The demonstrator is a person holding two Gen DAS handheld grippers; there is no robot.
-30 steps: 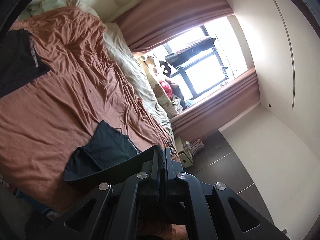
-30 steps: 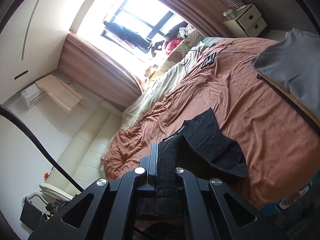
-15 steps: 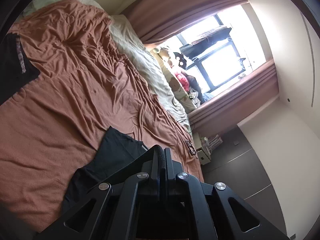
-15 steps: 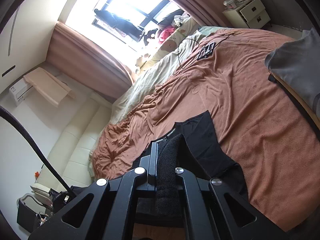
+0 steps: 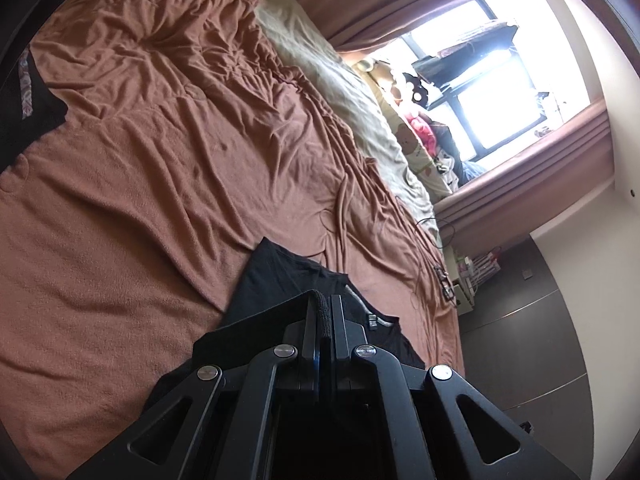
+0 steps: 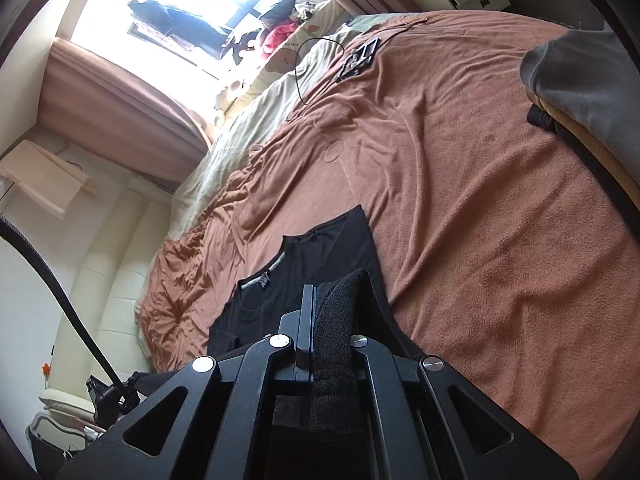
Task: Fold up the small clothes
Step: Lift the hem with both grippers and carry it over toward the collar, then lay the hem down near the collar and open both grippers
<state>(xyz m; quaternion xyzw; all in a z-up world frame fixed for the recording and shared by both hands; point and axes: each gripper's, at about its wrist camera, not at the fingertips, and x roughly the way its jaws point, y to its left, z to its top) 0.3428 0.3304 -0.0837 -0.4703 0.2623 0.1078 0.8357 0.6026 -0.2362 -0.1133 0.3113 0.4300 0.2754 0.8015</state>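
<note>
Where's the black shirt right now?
The black shirt lies on the rust-brown blanket at the bed's near edge, low centre in both wrist views, its hem pinched in the shut jaws of the left gripper and right gripper.

text: none legible | black shirt neck label: probably printed, too blurred

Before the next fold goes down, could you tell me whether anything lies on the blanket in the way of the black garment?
Nothing visible does. Both grippers, left and right, already clamp the black garment, and the brown blanket just beyond it is bare.
</note>
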